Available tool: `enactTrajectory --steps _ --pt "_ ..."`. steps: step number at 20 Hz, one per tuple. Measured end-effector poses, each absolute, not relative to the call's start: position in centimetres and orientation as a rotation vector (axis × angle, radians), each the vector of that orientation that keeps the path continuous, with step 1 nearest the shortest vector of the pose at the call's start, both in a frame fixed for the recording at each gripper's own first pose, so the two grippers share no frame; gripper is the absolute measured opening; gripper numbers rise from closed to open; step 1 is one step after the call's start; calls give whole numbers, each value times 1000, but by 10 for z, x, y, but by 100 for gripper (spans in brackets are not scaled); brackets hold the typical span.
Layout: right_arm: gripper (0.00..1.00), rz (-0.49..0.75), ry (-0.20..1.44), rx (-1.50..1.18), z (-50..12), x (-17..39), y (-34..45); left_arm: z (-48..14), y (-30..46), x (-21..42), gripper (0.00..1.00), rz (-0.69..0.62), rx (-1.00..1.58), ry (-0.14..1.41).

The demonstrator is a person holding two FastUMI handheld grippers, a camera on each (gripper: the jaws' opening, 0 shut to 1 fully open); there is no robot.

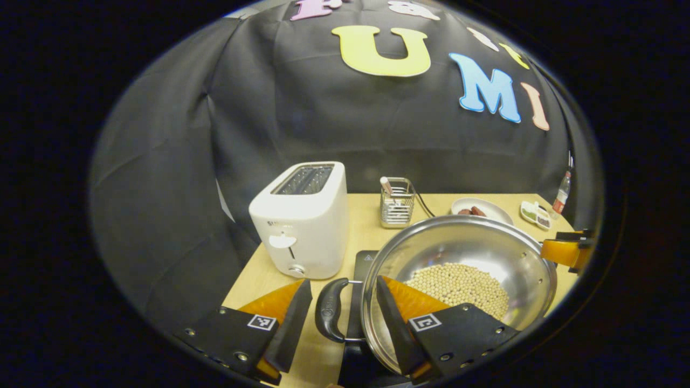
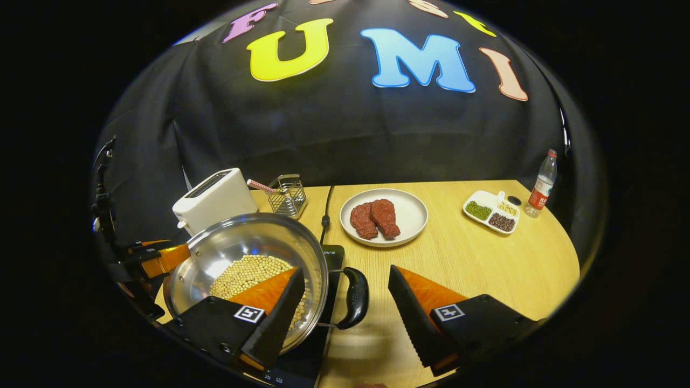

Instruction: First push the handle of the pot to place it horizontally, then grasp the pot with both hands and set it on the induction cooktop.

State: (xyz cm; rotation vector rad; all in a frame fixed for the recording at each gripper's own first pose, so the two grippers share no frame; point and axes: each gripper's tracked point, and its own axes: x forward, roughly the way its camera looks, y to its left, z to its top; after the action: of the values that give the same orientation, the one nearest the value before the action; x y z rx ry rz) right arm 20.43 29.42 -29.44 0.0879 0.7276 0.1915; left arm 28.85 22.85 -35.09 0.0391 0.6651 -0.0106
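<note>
Pot (image 1: 463, 269) sits on the induction cooktop (image 1: 362, 264), handles lying sideways; we see the left gripper (image 1: 342, 318) spread astride one handle (image 1: 330, 310), the right gripper (image 2: 345, 302) spread astride the other (image 2: 356, 298), neither pinching.

toaster (image 1: 302, 226) front print too blurred, cooktop (image 2: 330, 251) mark unreadable, nothing legible

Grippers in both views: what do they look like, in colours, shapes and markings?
The left gripper and the right gripper look alike: two wedge-shaped fingers each, black along the serrated inner edge, with translucent orange flanks. Each finger sits on a black mount with small silver screws and a square black-and-white marker tag.
</note>
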Motion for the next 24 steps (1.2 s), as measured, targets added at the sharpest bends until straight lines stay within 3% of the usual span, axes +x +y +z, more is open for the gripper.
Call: enactTrajectory --steps 1,3,4,5,6,10,21,24 --pt "93 195 705 83 -285 203 292 -342 227 287 71 -3 35 643" --pt "93 204 657 77 -266 200 287 -318 218 284 73 -4 28 586" --pt "98 204 630 69 -255 198 282 -304 214 284 73 -6 32 557" --pt "93 205 598 62 -245 196 277 -289 208 283 73 -14 37 525" --pt "98 206 568 56 -235 196 271 -276 202 282 73 -19 42 498" --pt "98 204 483 37 -204 184 241 -217 177 268 73 -8 59 392" --pt "100 158 327 61 -123 99 109 -83 62 161 70 -8 34 204" --pt "98 147 301 60 -109 71 73 -51 29 130 73 -10 36 154"
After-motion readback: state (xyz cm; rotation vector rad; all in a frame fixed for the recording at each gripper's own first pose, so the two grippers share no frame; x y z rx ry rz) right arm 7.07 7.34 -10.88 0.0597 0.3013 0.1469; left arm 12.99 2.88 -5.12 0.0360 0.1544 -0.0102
